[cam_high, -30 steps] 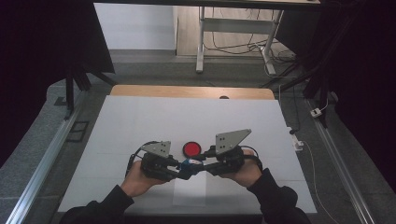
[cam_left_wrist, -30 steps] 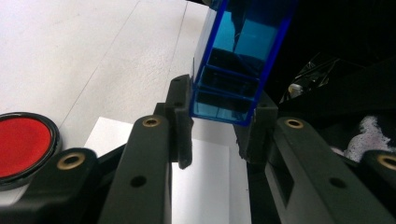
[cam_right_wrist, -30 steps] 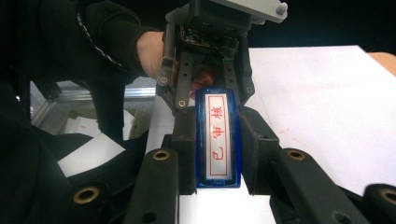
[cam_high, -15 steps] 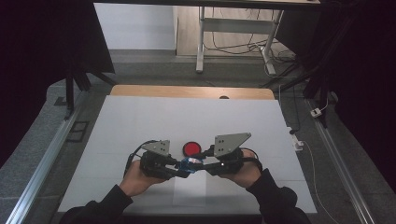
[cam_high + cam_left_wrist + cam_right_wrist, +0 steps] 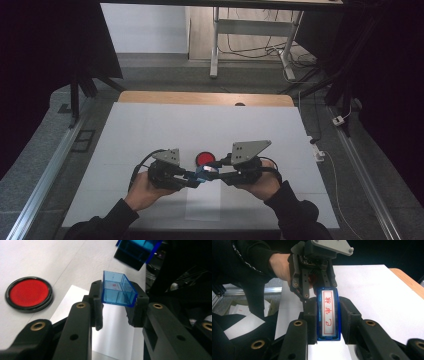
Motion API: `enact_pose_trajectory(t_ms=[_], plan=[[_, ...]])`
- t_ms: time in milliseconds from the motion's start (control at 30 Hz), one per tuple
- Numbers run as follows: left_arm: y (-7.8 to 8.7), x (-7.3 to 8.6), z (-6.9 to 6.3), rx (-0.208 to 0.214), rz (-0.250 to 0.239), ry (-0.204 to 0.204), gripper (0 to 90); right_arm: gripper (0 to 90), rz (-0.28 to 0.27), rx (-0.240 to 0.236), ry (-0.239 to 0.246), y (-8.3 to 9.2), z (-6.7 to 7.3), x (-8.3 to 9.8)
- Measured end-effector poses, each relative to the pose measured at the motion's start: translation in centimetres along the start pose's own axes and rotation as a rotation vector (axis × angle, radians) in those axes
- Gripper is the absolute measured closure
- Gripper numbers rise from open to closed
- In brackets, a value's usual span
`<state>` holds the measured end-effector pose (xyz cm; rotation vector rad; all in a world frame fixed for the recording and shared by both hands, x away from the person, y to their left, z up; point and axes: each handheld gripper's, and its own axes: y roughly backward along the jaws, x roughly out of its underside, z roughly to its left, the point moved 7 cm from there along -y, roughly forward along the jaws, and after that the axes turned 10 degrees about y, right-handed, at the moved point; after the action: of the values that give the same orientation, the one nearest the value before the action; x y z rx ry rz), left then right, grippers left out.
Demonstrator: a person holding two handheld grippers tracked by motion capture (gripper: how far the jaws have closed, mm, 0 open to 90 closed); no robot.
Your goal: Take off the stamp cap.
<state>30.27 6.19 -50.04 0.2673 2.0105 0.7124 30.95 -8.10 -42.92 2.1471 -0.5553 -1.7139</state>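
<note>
Between our two hand-held grippers, near the tabletop's (image 5: 150,125) near edge, sit the two parts of a blue stamp, one in each grip. Our left hand-held gripper (image 5: 117,305) is clamped on a clear blue plastic cap (image 5: 117,290), its jaws pressing the cap's two sides, open end facing away. Our right hand-held gripper (image 5: 328,312) is clamped on the blue stamp body (image 5: 328,315), held lengthwise between the jaws. From above, the left hand-held gripper (image 5: 192,181) and right hand-held gripper (image 5: 214,173) meet tip to tip over a pale sheet (image 5: 202,205) lying flat on the tabletop. Just beyond the tips lies a round red ink pad (image 5: 204,159) in a black rim, close but not touching. Past it the white surface runs open to the wooden far edge, with wide room to either side. Metal rails flank the tabletop well apart from our hands. The right gripper view shows the stamp's face, white with red characters in a red frame, which the high view cannot resolve; the left gripper view shows the ink pad (image 5: 29,293) off to its left and the cap's hollow inside.
</note>
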Motion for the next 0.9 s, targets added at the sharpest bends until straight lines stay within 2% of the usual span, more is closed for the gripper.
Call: enact_pose_trajectory(t_ms=[267,433,633,733,900], plan=[[0.6,0.1,0.2,-0.036,-0.007,0.028,68.5,70.3,-0.002,0.014,-0.011,0.0,-0.1,0.0],[0.9,0.4,0.2,-0.078,-0.009,0.014,68.5,70.3,0.0,0.022,-0.019,0.1,-0.2,0.1],[1.7,0.8,0.4,-0.108,-0.027,0.003,68.5,70.3,0.007,0.031,-0.014,0.2,-0.3,0.1],[2.3,1.1,0.4,-0.117,-0.036,0.013,68.5,70.3,0.016,0.036,-0.015,0.3,-0.4,0.2],[3.3,1.8,0.6,-0.154,-0.044,0.042,68.5,70.3,0.017,0.034,-0.025,0.3,-0.5,0.4]])
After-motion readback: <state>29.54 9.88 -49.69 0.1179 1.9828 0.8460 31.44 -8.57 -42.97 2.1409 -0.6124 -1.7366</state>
